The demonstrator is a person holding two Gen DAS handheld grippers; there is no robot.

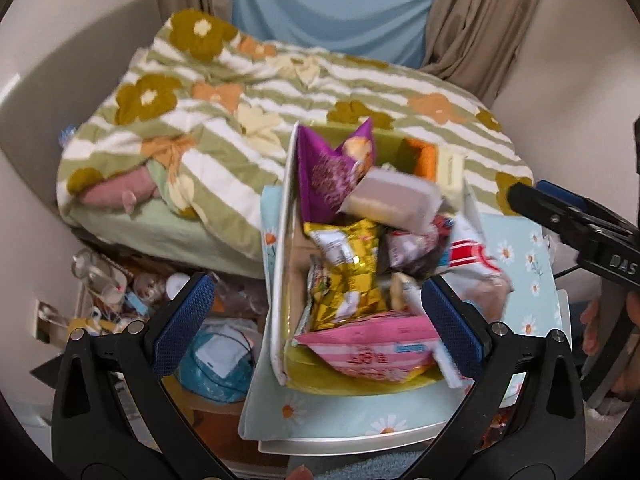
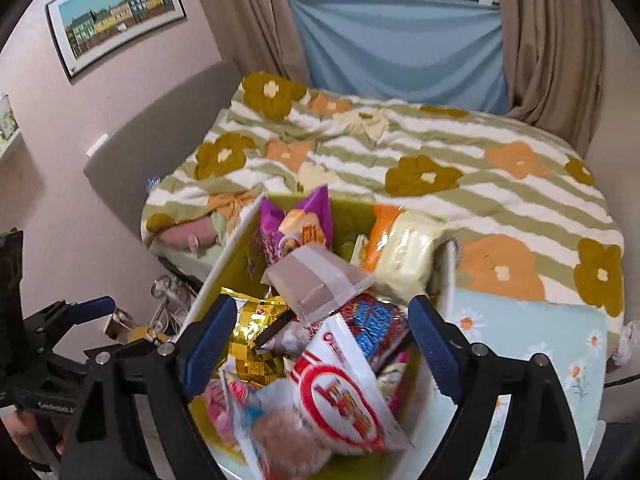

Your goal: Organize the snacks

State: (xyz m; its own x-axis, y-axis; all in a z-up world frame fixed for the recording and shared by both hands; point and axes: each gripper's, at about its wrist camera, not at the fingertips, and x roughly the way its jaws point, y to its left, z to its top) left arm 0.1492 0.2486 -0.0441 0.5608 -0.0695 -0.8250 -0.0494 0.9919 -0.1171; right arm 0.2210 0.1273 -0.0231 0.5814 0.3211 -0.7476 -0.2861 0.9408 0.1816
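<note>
A box [image 1: 280, 280] with white outer walls and yellow-green lining is piled with snack packets. In the left wrist view I see a purple bag [image 1: 332, 168], a pale wrapped block [image 1: 392, 200], a yellow packet [image 1: 348, 272] and a pink packet [image 1: 372, 348]. My left gripper [image 1: 316, 328] is open above the box's near end, holding nothing. In the right wrist view the box [image 2: 224, 264] holds a red-and-white packet [image 2: 344, 396], a grey-brown pouch [image 2: 316, 280], a gold packet [image 2: 252, 340] and a purple bag [image 2: 296, 224]. My right gripper [image 2: 320, 348] is open above the packets, empty.
The box stands on a small table with a light blue daisy cloth [image 1: 344, 416], against a bed with a green-striped flowered quilt [image 2: 400, 152]. Clutter lies on the floor to the left [image 1: 120, 292]. The right gripper shows at the right edge [image 1: 576, 224].
</note>
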